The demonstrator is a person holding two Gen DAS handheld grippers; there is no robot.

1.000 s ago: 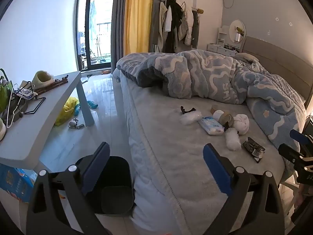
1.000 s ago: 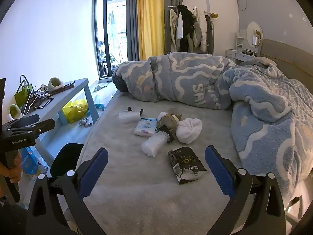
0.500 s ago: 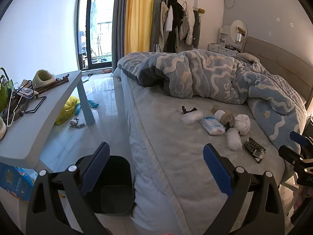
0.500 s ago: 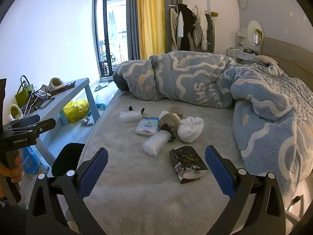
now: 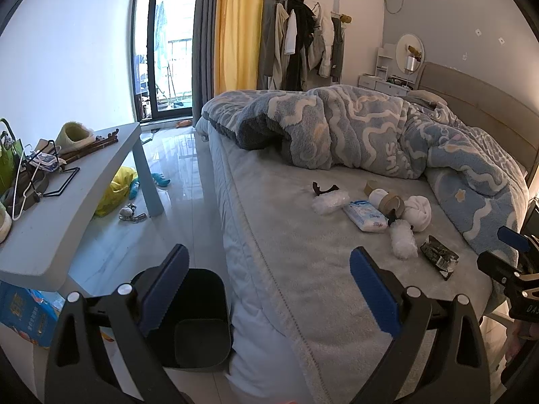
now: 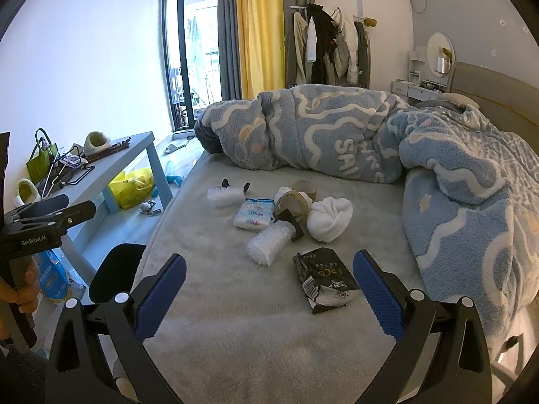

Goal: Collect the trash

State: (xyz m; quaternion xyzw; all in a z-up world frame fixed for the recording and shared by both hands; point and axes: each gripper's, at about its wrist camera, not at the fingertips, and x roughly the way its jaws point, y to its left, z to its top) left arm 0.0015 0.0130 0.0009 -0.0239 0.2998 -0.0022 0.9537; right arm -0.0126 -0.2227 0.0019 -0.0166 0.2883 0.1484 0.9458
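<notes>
Both tools wide open, empty, above bed.

A home bedroom: bed with rumpled blue duvet, padded headboard, clothes rack, vanity mirror, yellow curtain, balcony door.

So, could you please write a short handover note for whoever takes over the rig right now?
Left gripper: open, empty, above the bed edge beside the black bin on the floor.
Right gripper: open, empty, facing the black snack wrapper, not touching it.
Trash all on the bed: wrapper, two bubble-wrap pieces, wipes pack, tape rolls, white towel roll.
Done: nothing visibly collected.
Left: pick up each item and drop it in the bin; the wrapper looks nearest.
</notes>
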